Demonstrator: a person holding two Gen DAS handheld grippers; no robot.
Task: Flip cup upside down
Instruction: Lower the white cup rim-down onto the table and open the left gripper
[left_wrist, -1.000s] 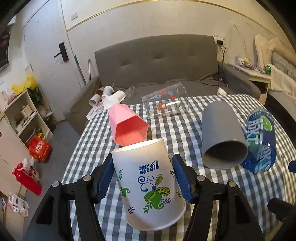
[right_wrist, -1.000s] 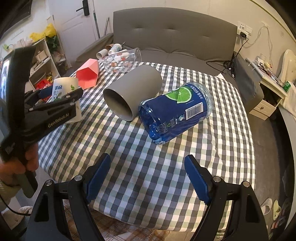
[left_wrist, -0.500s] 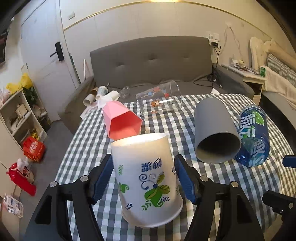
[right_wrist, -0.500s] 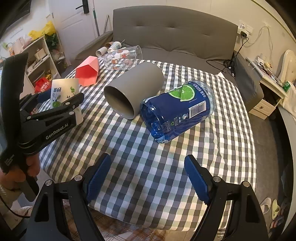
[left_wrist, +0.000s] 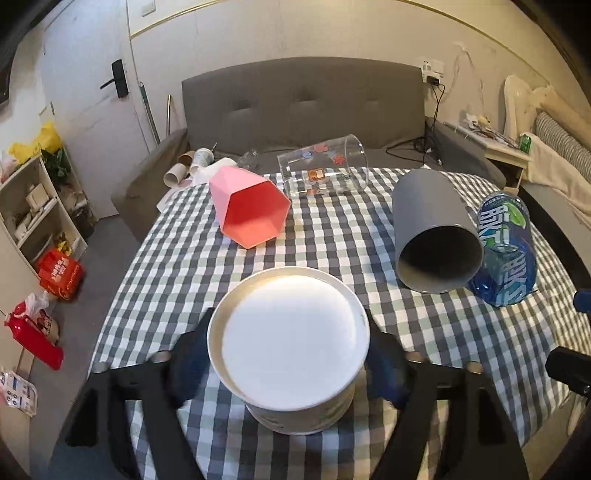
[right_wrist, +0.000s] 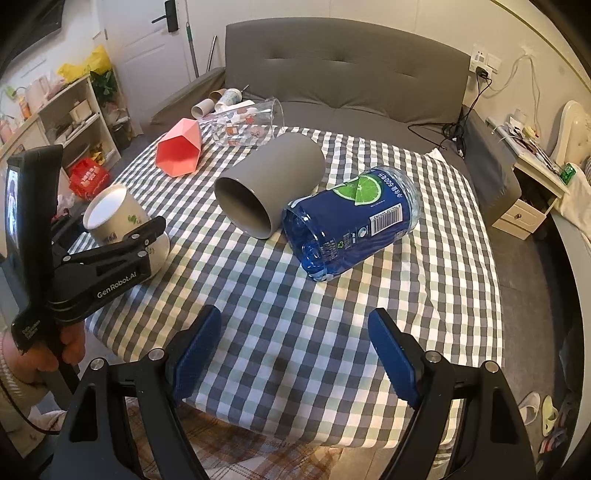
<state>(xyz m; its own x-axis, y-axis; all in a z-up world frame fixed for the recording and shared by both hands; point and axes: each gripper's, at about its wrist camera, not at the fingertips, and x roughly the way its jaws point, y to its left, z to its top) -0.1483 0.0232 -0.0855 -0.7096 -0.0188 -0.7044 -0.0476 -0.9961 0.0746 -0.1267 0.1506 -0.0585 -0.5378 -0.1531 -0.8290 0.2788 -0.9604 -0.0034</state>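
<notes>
Grey sofa (left_wrist: 303, 99) and a cluttered bedroom corner frame the checked tabletop (right_wrist: 332, 332) where I work with a hand-held gripper in each hand. Between the blue pads of my left hand-held gripper (left_wrist: 290, 363) stands the white paper cup with a green and blue floral print (left_wrist: 291, 343), base up and wide mouth down on the cloth, its flat white bottom facing the lens. From the right wrist view the pads sit at the cup's sides, but whether they clamp it or have just let go I cannot tell. My right hand-held gripper (right_wrist: 295, 354) hangs wide and empty over bare cloth, well apart from everything.

Beyond my left hand-held gripper lie four more vessels on their sides: a pink faceted plastic cup (left_wrist: 251, 208) ahead and to its left, a clear printed glass (left_wrist: 325, 170) farther off, a grey cylindrical cup (left_wrist: 432, 230) ahead and to its right, and just beside that, touching it, a blue cut-off plastic bottle (left_wrist: 508, 251).

I judge the flip itself done and the step in hand to be the release. Next calls for spreading the left pads cleanly and drawing back along the fingers' line without brushing the light cup, which would tip or skid easily on the cloth.
</notes>
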